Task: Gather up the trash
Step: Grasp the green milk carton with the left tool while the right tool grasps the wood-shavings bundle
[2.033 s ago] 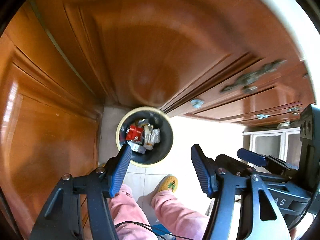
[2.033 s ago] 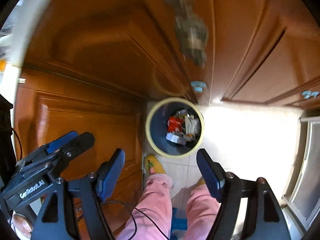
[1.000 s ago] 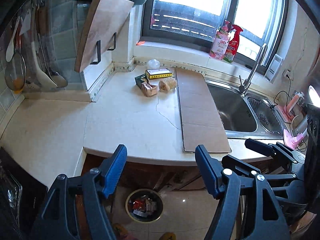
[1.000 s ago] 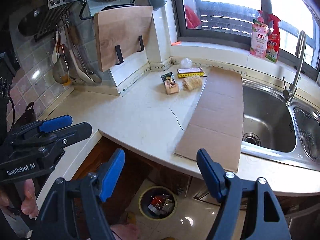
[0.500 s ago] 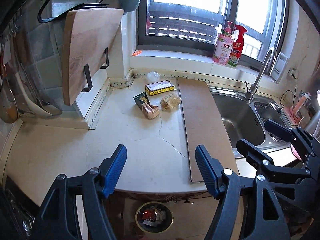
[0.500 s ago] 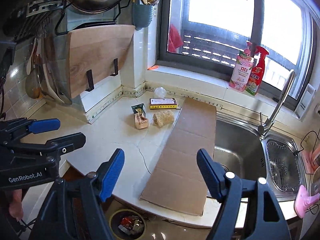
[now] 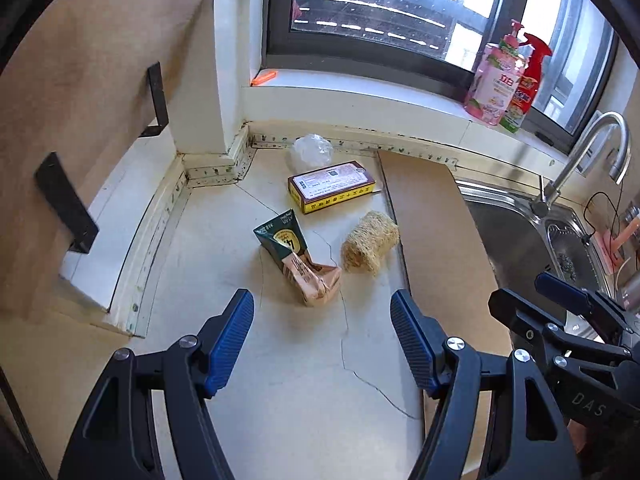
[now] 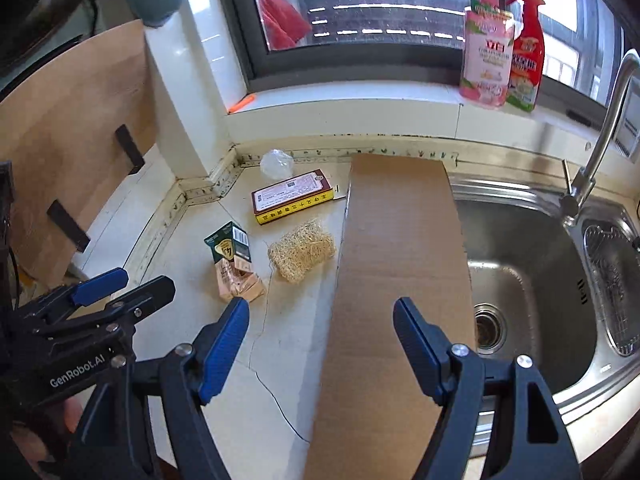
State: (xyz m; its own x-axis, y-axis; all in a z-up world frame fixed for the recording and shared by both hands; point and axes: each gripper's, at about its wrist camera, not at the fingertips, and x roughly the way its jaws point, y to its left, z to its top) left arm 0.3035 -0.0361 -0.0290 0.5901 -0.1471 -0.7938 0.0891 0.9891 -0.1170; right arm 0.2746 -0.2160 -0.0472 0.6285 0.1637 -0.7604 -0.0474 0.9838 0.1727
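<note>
Trash lies on the cream countertop (image 7: pixel 208 240): a crushed green and tan carton (image 7: pixel 298 258), a loofah scrub pad (image 7: pixel 370 246), a yellow-edged box (image 7: pixel 332 186) and a crumpled clear plastic wad (image 7: pixel 312 150). My left gripper (image 7: pixel 322 320) is open and empty, just short of the carton. My right gripper (image 8: pixel 320 324) is open and empty above a long cardboard sheet (image 8: pixel 396 272). The right wrist view also shows the carton (image 8: pixel 232 264), the pad (image 8: pixel 302 254), the box (image 8: pixel 292 196) and the wad (image 8: pixel 276 164).
A steel sink (image 8: pixel 532 272) with a tap (image 8: pixel 600 136) lies right of the cardboard. Two spray bottles (image 8: pixel 500 48) stand on the window sill. A wooden board (image 8: pixel 60 152) hangs on the left wall. The left gripper's body (image 8: pixel 80 320) shows at left.
Both grippers rose from the bin on the floor to the countertop and moved in toward the trash. The bin has left both views. Both stayed open.
</note>
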